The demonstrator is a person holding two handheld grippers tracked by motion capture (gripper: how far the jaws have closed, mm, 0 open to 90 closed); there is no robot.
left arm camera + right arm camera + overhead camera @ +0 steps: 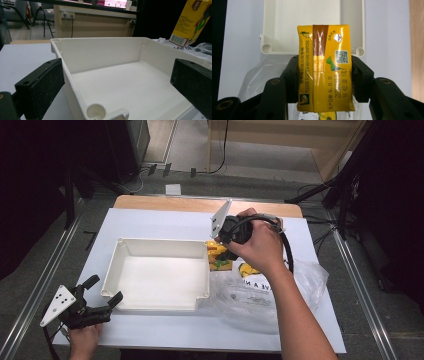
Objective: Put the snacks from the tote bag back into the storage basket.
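The right gripper (325, 75) is clamped on one yellow drink carton (324, 67), its two black jaws pressing the carton's narrow sides so that the printed bottom panel, with a QR code and a date stamp, faces the gripper's camera. In the high view the same gripper (226, 251), gripped in the person's right hand (257, 245), hangs pointing down just beside the right wall of one white plastic tray (112, 265), with the carton (216, 251) held over the table rather than inside the tray. Directly below it lies one clear plastic bag (305, 280) with black lettering, spread on the table to the tray's right — at least one more yellow carton (247, 270) peeks out at the bag's mouth, though how many the bag holds cannot be told.

The left gripper (102, 295), held in the person's left hand (82, 340) at the near left corner of the table, has its two jaws spread wide and grips nothing — from its own camera the jaws straddle the tray's near corner without touching it. The tray (130, 82) is empty inside. Everything rests on one white sheet (165, 220) covering the wooden table (200, 204).
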